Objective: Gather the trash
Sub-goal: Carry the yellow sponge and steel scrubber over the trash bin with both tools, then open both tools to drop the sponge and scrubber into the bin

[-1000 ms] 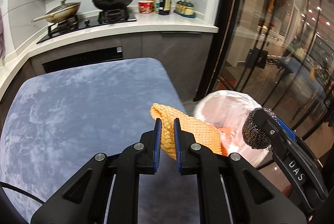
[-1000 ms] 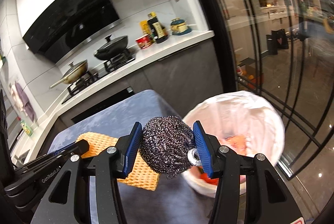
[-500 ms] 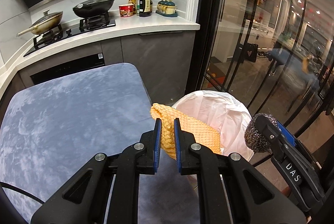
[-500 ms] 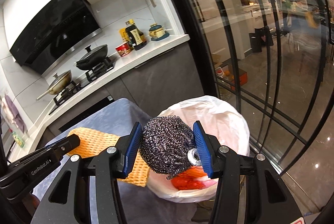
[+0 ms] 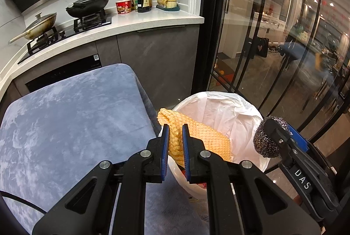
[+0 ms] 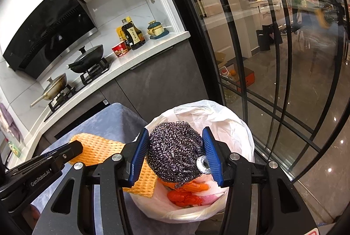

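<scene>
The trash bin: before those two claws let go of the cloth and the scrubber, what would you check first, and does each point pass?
1. Left gripper pinches the orange cloth: ok.
2. Right gripper clamps the steel scrubber: ok.
3. Scrubber hangs over the open trash bin: ok.
4. Cloth fully over the bin: not ok; in the right wrist view part hangs outside its rim.
5. Room left in the bin: ok; red and orange scraps lie low inside.
6. Bag liner secured on the rim: cannot tell.
</scene>
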Available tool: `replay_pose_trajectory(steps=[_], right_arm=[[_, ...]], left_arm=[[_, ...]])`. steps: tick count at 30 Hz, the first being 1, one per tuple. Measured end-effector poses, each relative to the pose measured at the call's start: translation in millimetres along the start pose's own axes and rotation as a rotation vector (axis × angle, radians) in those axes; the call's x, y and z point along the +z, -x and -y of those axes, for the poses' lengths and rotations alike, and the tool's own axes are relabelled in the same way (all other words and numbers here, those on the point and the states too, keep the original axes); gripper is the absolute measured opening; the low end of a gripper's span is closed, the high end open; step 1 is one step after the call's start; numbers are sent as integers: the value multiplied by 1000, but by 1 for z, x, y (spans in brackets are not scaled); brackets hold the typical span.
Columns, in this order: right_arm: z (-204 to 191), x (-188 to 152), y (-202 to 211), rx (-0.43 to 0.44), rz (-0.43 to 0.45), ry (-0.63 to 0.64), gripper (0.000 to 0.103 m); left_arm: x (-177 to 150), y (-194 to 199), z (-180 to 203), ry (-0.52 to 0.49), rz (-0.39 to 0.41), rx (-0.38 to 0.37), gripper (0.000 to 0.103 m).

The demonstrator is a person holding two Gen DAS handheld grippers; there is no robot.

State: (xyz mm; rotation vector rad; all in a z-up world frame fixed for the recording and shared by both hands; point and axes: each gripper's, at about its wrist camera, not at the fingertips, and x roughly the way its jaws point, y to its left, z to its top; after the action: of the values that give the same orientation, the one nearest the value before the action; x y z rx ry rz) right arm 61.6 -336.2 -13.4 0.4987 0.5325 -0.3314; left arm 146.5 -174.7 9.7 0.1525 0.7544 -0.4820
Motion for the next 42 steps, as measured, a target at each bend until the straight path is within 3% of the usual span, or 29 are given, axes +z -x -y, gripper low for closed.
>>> replay_pose_trajectory(steps=[28,32,37,40,42], right_arm=[[7,4,-33,-25,-63,37,53],[7,4,-35,-27,-66,37,54],[5,6,-31,-27,-49,37,59],[4,7,-27,-25,-39,35,61],[3,7,-26,-25,-38,39,63]], left_arm=[[10,-31,15,-20,-43,-13,14],[10,-32,12,-7,-48,-7,32],[9,-31,9,-1,-45,-2,36],[9,-28,7,3,-37,5,46],[9,-26,5,5,-34,6,47]])
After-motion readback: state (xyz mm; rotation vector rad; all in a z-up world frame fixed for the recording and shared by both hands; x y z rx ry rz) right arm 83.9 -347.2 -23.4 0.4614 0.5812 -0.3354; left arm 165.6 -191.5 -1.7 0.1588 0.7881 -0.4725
